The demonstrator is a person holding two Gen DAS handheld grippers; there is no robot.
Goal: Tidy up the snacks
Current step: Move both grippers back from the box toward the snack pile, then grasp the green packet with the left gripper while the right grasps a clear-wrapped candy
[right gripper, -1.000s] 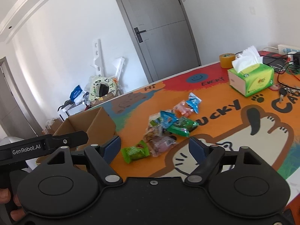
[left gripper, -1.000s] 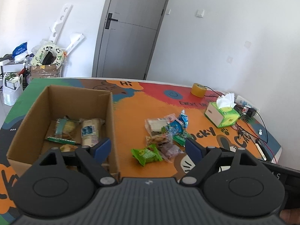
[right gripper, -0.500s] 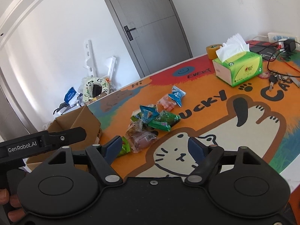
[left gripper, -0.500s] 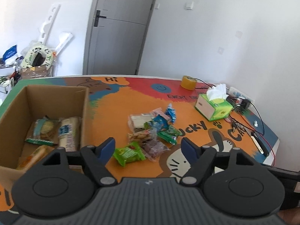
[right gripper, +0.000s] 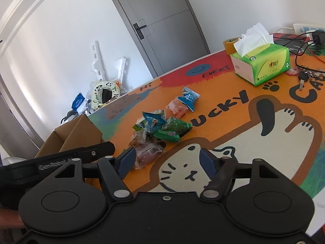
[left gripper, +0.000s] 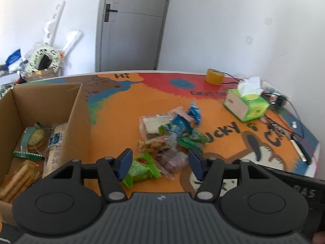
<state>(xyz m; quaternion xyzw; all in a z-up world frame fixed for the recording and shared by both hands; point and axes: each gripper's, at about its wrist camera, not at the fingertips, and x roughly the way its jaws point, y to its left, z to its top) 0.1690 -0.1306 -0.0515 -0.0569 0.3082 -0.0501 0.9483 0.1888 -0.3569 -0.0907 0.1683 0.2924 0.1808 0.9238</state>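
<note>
Left gripper (left gripper: 159,165), jaws apart and just narrowing, hangs over the green packet (left gripper: 141,169), long axis slanting across them, near the table's (left gripper: 113,126) front edge beside the box (left gripper: 78,109); right gripper (right gripper: 165,161), likewise empty and narrowing, sits farther off

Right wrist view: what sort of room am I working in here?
Probably a room in a home: a table with a cartoon cat mat, a tissue box, a grey door, household clutter along the wall.
</note>
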